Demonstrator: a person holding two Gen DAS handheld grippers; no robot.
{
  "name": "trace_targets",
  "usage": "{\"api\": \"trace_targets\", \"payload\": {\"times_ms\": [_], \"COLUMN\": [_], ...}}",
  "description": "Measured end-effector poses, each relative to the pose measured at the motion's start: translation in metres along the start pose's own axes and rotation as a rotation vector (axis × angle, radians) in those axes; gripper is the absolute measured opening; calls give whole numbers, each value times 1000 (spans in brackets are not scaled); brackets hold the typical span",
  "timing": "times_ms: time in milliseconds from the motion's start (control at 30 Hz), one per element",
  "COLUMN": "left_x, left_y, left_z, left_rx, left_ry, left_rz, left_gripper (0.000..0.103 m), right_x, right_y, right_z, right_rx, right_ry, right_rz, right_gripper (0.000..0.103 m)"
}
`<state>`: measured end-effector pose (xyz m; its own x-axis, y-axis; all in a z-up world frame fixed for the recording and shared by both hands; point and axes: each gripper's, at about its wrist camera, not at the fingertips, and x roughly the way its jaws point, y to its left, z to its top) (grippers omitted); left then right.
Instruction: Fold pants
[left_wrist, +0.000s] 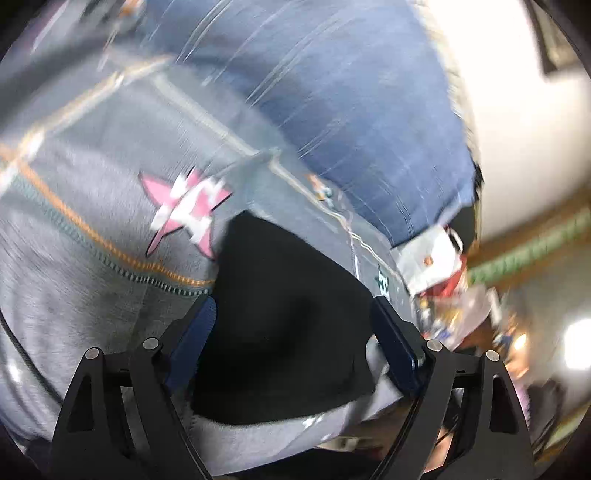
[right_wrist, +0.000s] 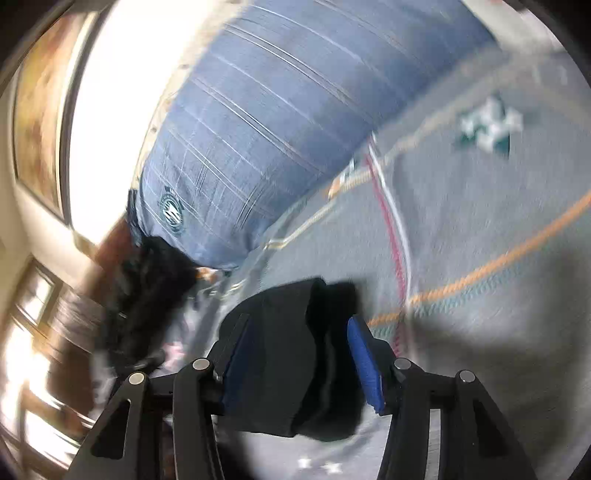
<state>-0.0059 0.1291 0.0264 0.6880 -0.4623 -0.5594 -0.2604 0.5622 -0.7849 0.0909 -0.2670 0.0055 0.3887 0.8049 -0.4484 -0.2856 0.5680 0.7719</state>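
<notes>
The left hand-held gripper stands wide open, black fabric pants lying loose between its blue pads. The right hand-held gripper is partly open around another fold of the pants, pads not visibly pressing. They rest on one grey quilted bedspread with one pink star patch, beside one blue striped pillow bearing a round emblem, its lettering unreadable.

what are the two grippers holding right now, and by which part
Nothing firmly: both sets of fingers stand open around the black pants, left gripper, right gripper.
</notes>
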Motion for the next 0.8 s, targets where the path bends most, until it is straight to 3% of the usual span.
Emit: {"api": "trace_targets", "payload": {"times_ms": [67,233,433,600,667,700,733,800], "left_x": [12,32,40,42,40,39,37,30], "left_y": [11,19,22,21,12,7,4,-4], "left_z": [6,5,8,11,10,9,8,5], "left_rx": [-48,-67,-61,-41,10,41,62,101], "left_ry": [10,67,83,76,80,72,67,49], "left_rz": [21,17,-6,-1,59,99,107,111], "left_gripper": [85,85,85,85,66,45,37,33], "right_x": [14,41,51,59,62,62,61,54], "right_y": [-3,-7,-21,-17,-10,-7,-3,7], "right_z": [0,-3,-11,-10,-12,-11,-10,-8], "right_rx": [24,-5,109,87,33,16,-8,-56], "right_ry": [51,149,222,253,254,252,245,223], "right_rz": [33,-104,26,44,15,12,12,27], "right_gripper": [50,50,53,51,38,32,31,28]}}
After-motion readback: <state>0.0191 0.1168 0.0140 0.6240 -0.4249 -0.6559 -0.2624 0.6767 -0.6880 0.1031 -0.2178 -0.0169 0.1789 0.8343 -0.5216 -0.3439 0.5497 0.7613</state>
